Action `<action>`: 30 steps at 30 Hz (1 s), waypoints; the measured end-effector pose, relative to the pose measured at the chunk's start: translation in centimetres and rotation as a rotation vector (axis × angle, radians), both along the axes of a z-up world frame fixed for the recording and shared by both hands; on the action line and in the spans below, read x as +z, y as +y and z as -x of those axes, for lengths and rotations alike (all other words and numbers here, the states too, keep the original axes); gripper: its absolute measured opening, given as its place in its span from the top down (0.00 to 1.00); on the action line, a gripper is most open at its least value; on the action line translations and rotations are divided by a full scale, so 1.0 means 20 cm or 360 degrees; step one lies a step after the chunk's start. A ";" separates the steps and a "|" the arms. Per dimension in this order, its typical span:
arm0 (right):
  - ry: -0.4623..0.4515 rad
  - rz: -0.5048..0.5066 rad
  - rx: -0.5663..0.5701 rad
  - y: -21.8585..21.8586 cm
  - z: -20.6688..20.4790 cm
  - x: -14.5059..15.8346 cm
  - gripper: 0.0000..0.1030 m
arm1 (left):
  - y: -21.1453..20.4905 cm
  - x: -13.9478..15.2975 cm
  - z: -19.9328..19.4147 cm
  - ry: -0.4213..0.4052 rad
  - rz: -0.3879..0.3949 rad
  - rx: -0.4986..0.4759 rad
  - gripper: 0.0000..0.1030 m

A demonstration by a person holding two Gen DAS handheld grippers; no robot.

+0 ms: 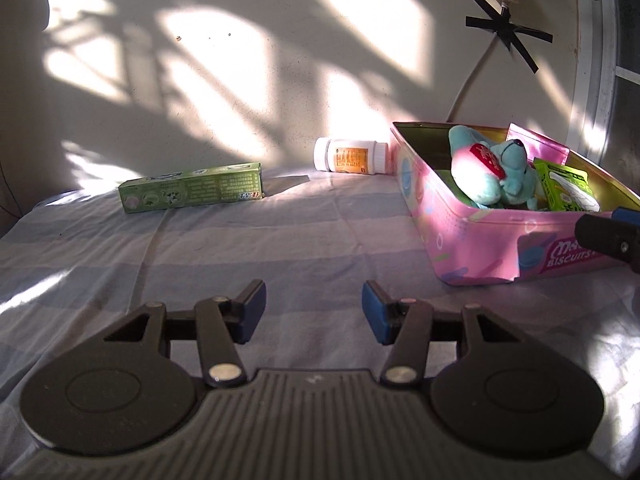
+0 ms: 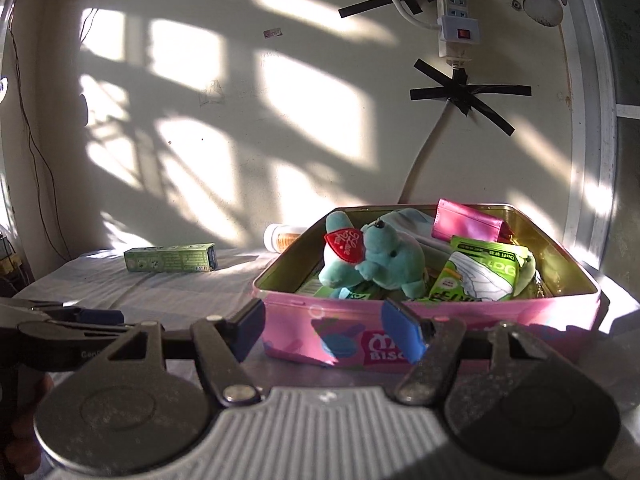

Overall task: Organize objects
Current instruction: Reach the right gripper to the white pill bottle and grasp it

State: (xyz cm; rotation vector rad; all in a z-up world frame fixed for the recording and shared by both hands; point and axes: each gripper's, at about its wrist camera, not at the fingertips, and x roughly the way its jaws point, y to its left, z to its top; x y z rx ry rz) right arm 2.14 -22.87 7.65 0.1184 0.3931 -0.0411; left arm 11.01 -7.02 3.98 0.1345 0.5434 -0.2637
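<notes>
A pink biscuit tin (image 1: 472, 240) (image 2: 460, 320) stands open on the striped cloth. It holds a teal plush toy (image 1: 500, 176) (image 2: 384, 260), green packets (image 1: 568, 192) (image 2: 480, 276) and a pink pouch (image 2: 468, 224). A green box (image 1: 192, 192) (image 2: 170, 258) lies on the cloth at the back left. A white bottle (image 1: 350, 156) (image 2: 280, 236) lies on its side behind the tin's left end. My left gripper (image 1: 314, 312) is open and empty above the cloth. My right gripper (image 2: 324, 326) is open and empty in front of the tin.
The wall is close behind the surface, with a taped cable (image 2: 424, 160) and a power strip (image 2: 456, 12). The left gripper shows at the left of the right wrist view (image 2: 72, 320). The right gripper's tip shows at the right edge of the left wrist view (image 1: 612, 236).
</notes>
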 end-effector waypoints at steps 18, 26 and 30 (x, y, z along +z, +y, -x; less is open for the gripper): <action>0.0040 0.0155 0.0181 0.28 -0.21 0.05 0.36 | 0.29 -0.10 -0.25 0.0022 -0.0062 0.0202 0.46; 0.0078 0.0207 0.0254 0.39 -0.31 0.05 0.36 | 0.39 -0.12 -0.33 0.0042 -0.0014 0.0255 0.46; 0.0092 0.0274 0.0314 0.46 -0.40 0.06 0.37 | 0.47 -0.12 -0.35 0.0053 0.0057 0.0304 0.46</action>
